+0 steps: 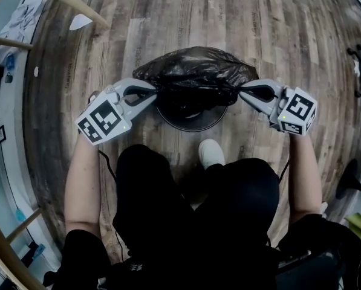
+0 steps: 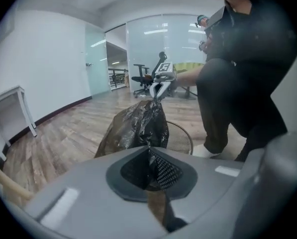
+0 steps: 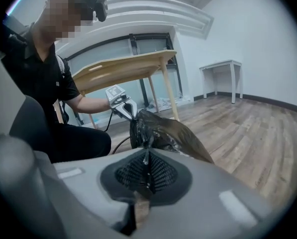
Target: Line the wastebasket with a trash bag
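1. Two grippers are clenched on the black trash bag (image 1: 195,71): the left gripper (image 1: 151,95) on one edge, the right gripper (image 1: 243,91) on the opposite edge.
2. The bag is held bunched between both sets of tips, over the round mesh wastebasket (image 1: 192,121), which is set just below them on the wood floor (image 1: 259,29).
3. Black-and-white square markers are carried on each gripper's cube (image 1: 101,121).
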The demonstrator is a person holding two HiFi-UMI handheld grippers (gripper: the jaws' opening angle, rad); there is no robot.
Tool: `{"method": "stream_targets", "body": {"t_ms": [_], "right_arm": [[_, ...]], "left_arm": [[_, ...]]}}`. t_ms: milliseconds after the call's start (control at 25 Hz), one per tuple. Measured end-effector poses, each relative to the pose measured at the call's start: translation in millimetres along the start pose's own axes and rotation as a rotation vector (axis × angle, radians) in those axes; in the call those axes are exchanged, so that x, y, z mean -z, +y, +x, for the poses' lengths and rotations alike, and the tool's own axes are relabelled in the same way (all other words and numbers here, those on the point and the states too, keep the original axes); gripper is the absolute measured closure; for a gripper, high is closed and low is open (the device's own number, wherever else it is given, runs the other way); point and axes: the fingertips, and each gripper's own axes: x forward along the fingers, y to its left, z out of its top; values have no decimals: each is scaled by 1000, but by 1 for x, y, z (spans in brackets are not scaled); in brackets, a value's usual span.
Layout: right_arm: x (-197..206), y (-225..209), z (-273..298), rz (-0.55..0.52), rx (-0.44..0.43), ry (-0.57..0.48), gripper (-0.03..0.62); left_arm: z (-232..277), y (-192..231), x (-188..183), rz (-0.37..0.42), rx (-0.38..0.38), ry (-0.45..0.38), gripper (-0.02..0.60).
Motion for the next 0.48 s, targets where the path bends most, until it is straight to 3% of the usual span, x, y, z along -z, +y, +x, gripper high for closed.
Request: {"method": "stream_targets", "body": {"t_ms": [360, 480], "right_arm": [[58, 60, 19, 83, -276, 162, 586], [85, 69, 24, 107, -320, 248, 586]], "left_arm": [[-1, -90, 40, -45, 233, -14, 572], [5, -102, 52, -54, 290, 7, 572]]}}
